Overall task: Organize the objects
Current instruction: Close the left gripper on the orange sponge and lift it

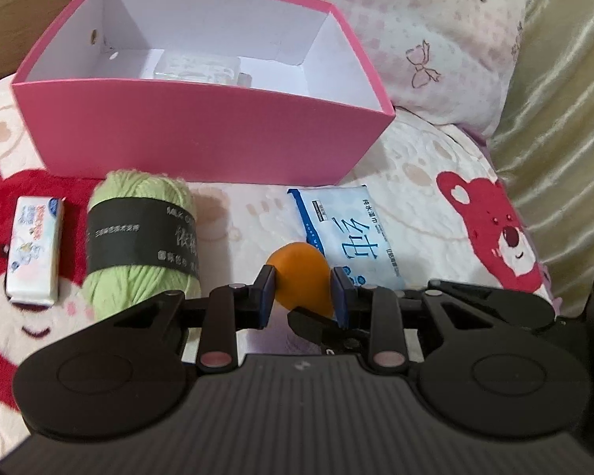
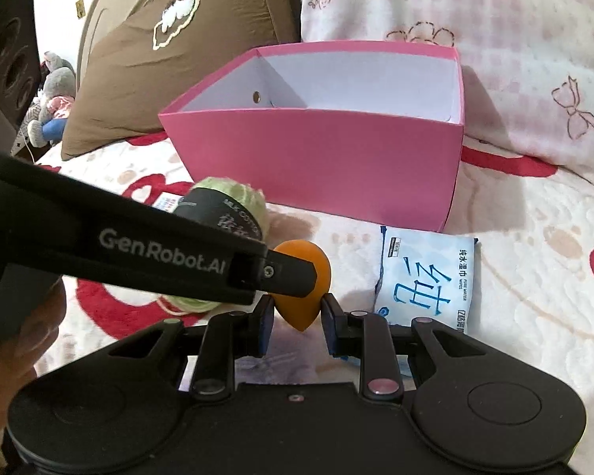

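Observation:
An orange teardrop sponge [image 1: 301, 277] hangs just above the bear-print blanket [image 1: 237, 213], and both grippers pinch it. My left gripper [image 1: 305, 293] is shut on its broad body, blue pads pressed to both sides. In the right wrist view my right gripper [image 2: 298, 326] is shut on the sponge's [image 2: 297, 308] pointed lower tip, while the left gripper's finger [image 2: 289, 273] crosses in from the left. The open pink box [image 1: 202, 130] stands behind. Green yarn [image 1: 138, 237], a blue wipes pack [image 1: 352, 237] and a small white carton [image 1: 33, 245] lie before it.
A clear packet [image 1: 194, 69] lies inside the box. A brown pillow [image 2: 158, 59] leans behind it on the left, and a pink printed quilt [image 1: 435, 39] is heaped on the right. Gold fabric [image 1: 554, 118] borders the bed's right side. A hand [image 2: 12, 340] holds the left gripper.

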